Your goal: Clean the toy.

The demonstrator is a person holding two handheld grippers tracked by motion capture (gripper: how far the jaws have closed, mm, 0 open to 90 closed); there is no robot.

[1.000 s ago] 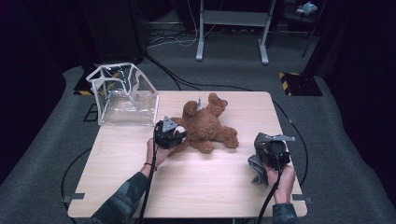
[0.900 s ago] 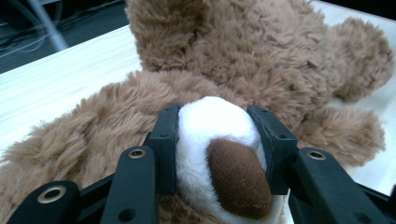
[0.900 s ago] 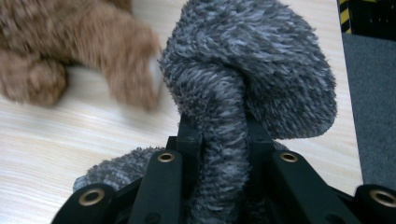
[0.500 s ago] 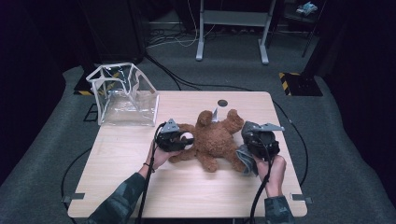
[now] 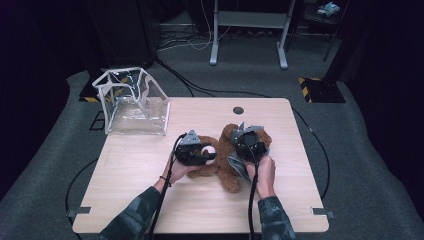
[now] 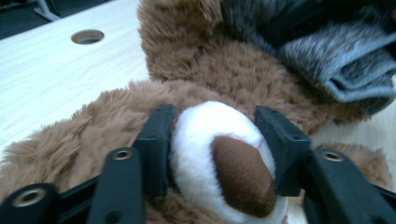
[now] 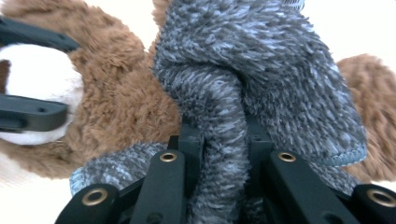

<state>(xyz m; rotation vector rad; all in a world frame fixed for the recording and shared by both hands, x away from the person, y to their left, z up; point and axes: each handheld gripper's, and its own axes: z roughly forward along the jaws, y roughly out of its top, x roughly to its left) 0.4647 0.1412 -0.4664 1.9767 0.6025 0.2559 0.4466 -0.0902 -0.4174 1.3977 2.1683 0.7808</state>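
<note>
The pale wooden tabletop [image 5: 150, 170] carries a clear plastic bag [image 5: 132, 102] at its far left corner and a brown teddy bear [image 5: 227, 167] lying near its middle between the two hands. The left gripper [image 6: 217, 140] has just been opening, and its fingers [image 6: 156, 140] now stand half apart on either side of the bear's white muzzle [image 6: 205, 135], close against it. The right gripper [image 7: 224, 140] has its fingers [image 7: 189, 140] pinched narrow on a fold of grey fuzzy cloth [image 7: 275, 79] that is draped over the bear.

teddy bear [image 5: 225, 160] crowds mid-table; clear bag [image 5: 132, 102] blocks far-left corner.
</note>
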